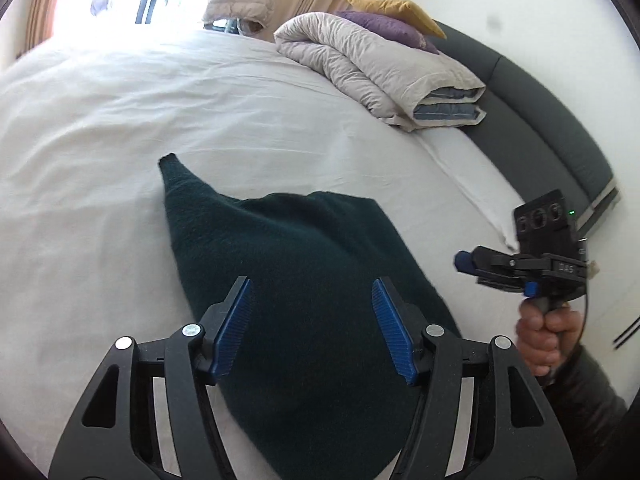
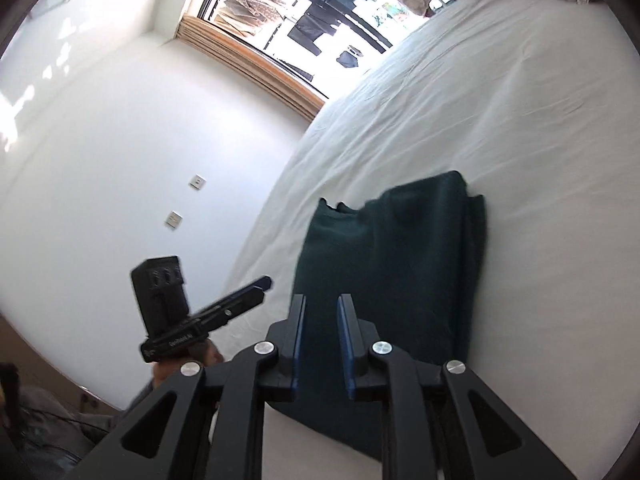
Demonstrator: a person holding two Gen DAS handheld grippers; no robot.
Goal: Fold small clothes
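Observation:
A dark green garment point(image 1: 304, 248) lies folded on the white bed sheet point(image 1: 120, 140). One pointed corner of it reaches toward the far left. My left gripper point(image 1: 312, 282) hovers over its near part, jaws wide open, the blue pads point(image 1: 236, 328) touching no cloth. In the right wrist view the garment point(image 2: 392, 272) shows stacked layers along its right edge. My right gripper point(image 2: 321, 300) stands before its near left edge, with a narrow empty gap between the pads. A hand point(image 1: 540, 332) holds the right gripper point(image 1: 464, 262) off the garment's right side. The left gripper point(image 2: 264, 282) appears at the bed's edge.
A folded pale duvet point(image 1: 380, 68) lies at the head of the bed with a purple pillow point(image 1: 384, 26) and a yellow pillow point(image 1: 400, 10) behind it. A dark grey headboard point(image 1: 540, 120) runs along the right. A bright window point(image 2: 288, 20) and a white wall point(image 2: 120, 140) lie beyond the bed.

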